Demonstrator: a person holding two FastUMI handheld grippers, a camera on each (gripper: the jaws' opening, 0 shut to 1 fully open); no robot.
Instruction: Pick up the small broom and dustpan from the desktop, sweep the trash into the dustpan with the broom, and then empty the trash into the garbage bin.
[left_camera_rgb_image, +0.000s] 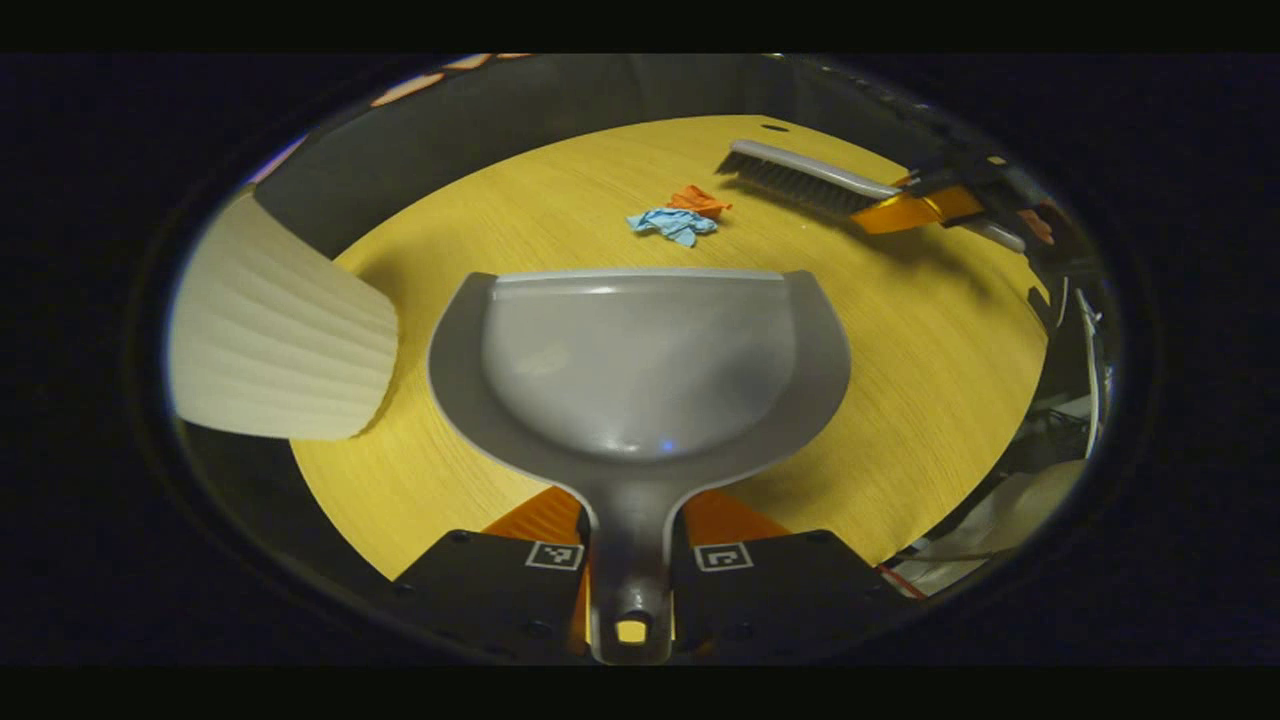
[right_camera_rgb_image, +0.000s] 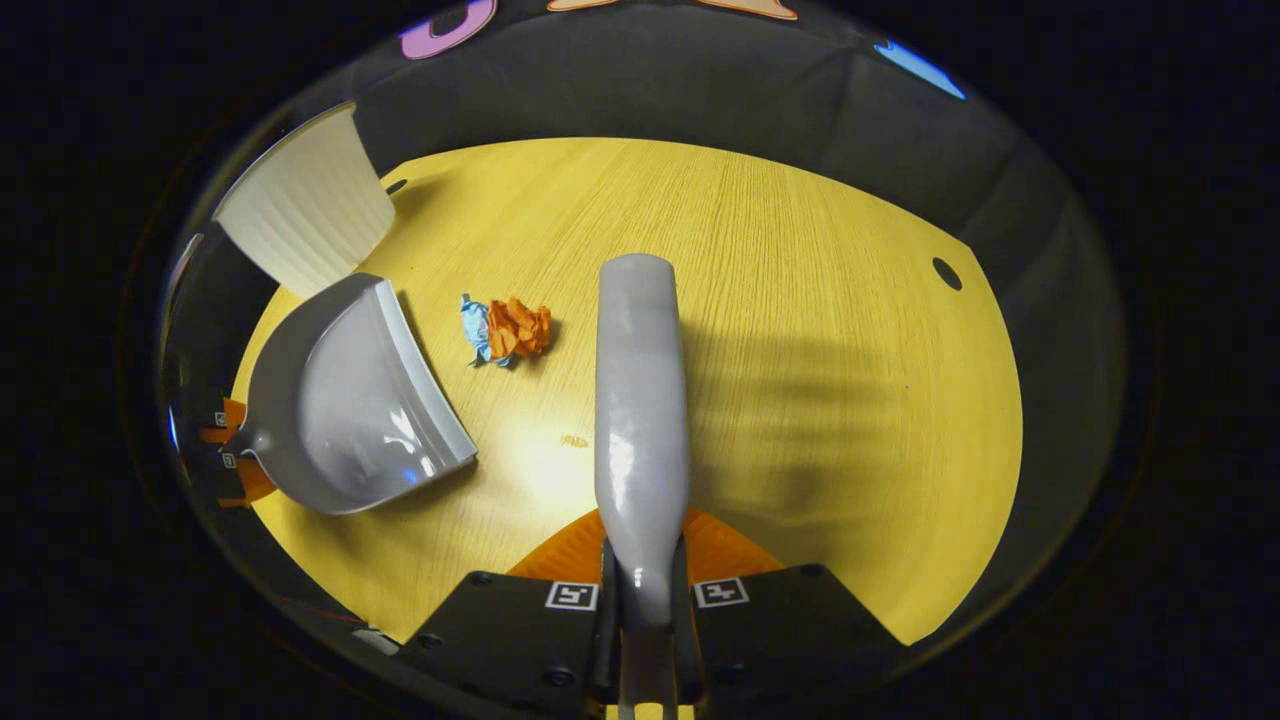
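My left gripper (left_camera_rgb_image: 632, 545) is shut on the handle of the grey dustpan (left_camera_rgb_image: 640, 370), whose open lip faces the trash. The trash is a crumpled blue scrap (left_camera_rgb_image: 672, 224) and an orange scrap (left_camera_rgb_image: 698, 201) lying together on the yellow wooden desktop (left_camera_rgb_image: 900, 330). My right gripper (right_camera_rgb_image: 645, 570) is shut on the handle of the small grey broom (right_camera_rgb_image: 640, 400), which points forward just right of the trash (right_camera_rgb_image: 510, 330). In the left gripper view the broom (left_camera_rgb_image: 810, 180) with dark bristles hovers beyond the trash, held by the right gripper (left_camera_rgb_image: 915, 210). The dustpan (right_camera_rgb_image: 350, 400) sits left of the trash.
A white ribbed garbage bin (left_camera_rgb_image: 280, 340) stands at the desk's left edge, beside the dustpan; it shows at the far left corner (right_camera_rgb_image: 305, 210) in the right gripper view. Dark booth cloth surrounds the desk. Cables and clutter (left_camera_rgb_image: 1010, 500) lie beyond the right edge.
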